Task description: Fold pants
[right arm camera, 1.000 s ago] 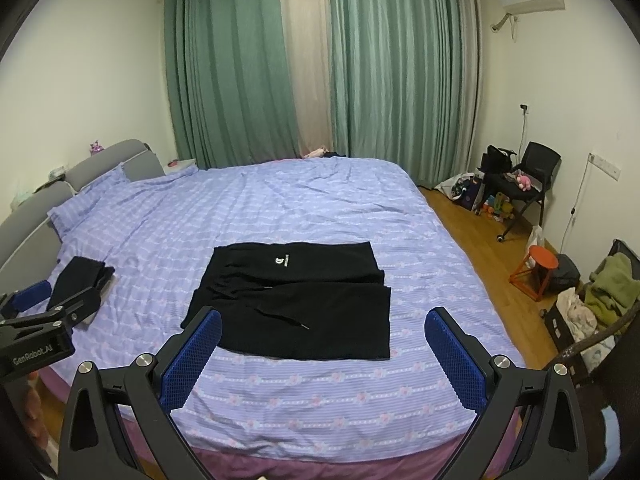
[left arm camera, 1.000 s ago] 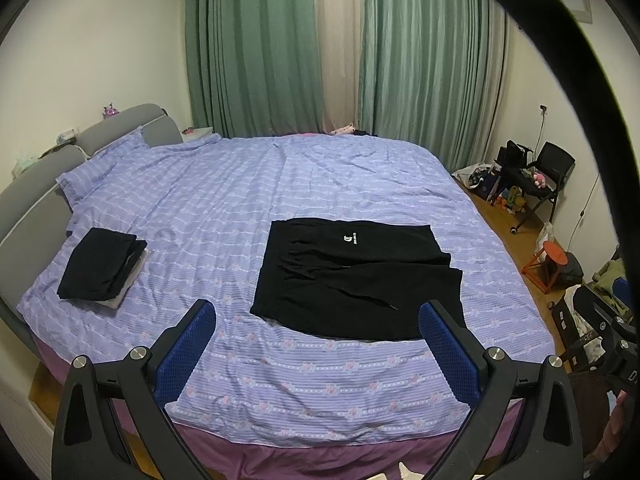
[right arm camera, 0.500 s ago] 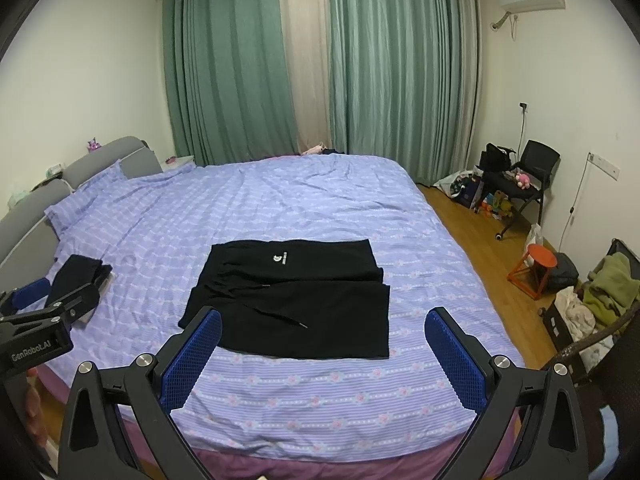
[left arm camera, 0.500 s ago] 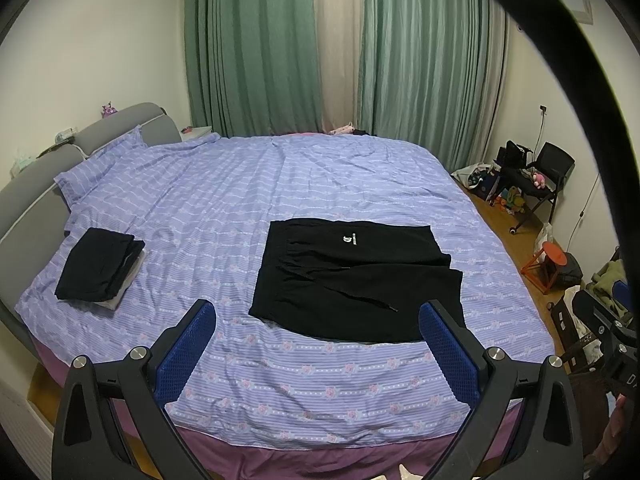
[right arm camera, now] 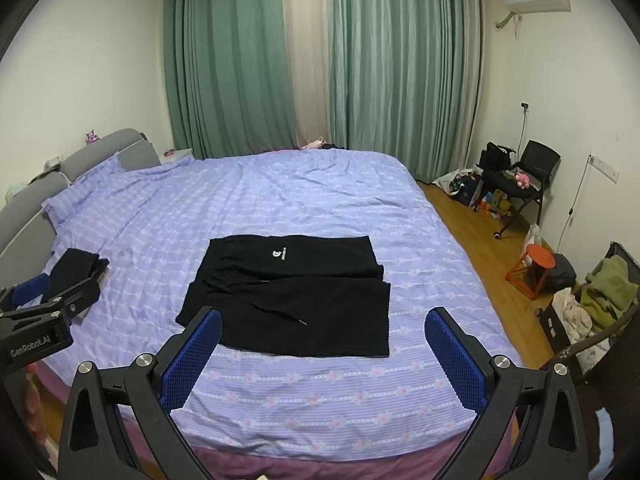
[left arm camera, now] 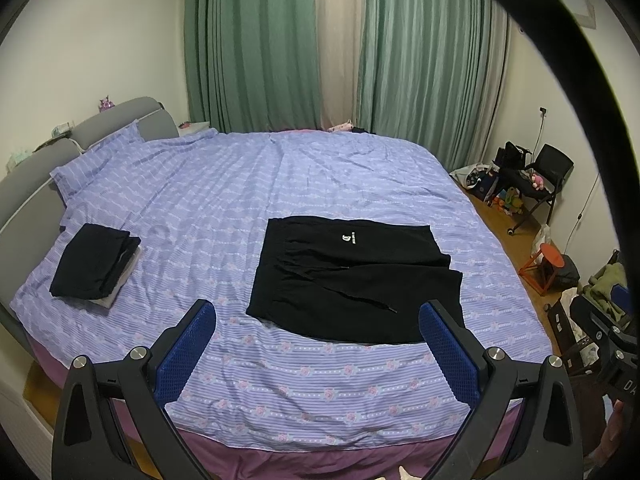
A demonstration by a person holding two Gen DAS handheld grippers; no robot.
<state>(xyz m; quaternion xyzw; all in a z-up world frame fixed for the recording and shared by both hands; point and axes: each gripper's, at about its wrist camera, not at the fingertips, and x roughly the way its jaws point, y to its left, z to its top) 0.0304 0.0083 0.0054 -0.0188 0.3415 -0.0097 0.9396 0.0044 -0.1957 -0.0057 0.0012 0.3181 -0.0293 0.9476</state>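
Black pants (left arm camera: pixel 352 280) (right arm camera: pixel 292 292) with a small white logo lie flat on the purple striped bed (left arm camera: pixel 240 200) (right arm camera: pixel 280 200), folded into a rough rectangle with a drawstring showing. My left gripper (left arm camera: pixel 318 344) hovers open above the near edge of the bed, in front of the pants and apart from them. My right gripper (right arm camera: pixel 322 350) is also open, held back from the pants with nothing between its blue pads. The left gripper's body (right arm camera: pixel 44 316) shows at the left edge of the right wrist view.
A stack of folded dark clothes (left arm camera: pixel 94 264) (right arm camera: pixel 80 270) rests on the bed's left side by the grey headboard (left arm camera: pixel 36 168). Right of the bed are wood floor, an orange stool (right arm camera: pixel 534 268), a black chair (right arm camera: pixel 528 176) with toys, and a clothes pile (right arm camera: pixel 604 292). Green curtains (right arm camera: pixel 360 60) hang behind.
Both views have drifted back and up a little; the pants and folded stack sit slightly lower and farther. Neither gripper has changed its opening and the clothes have not moved.
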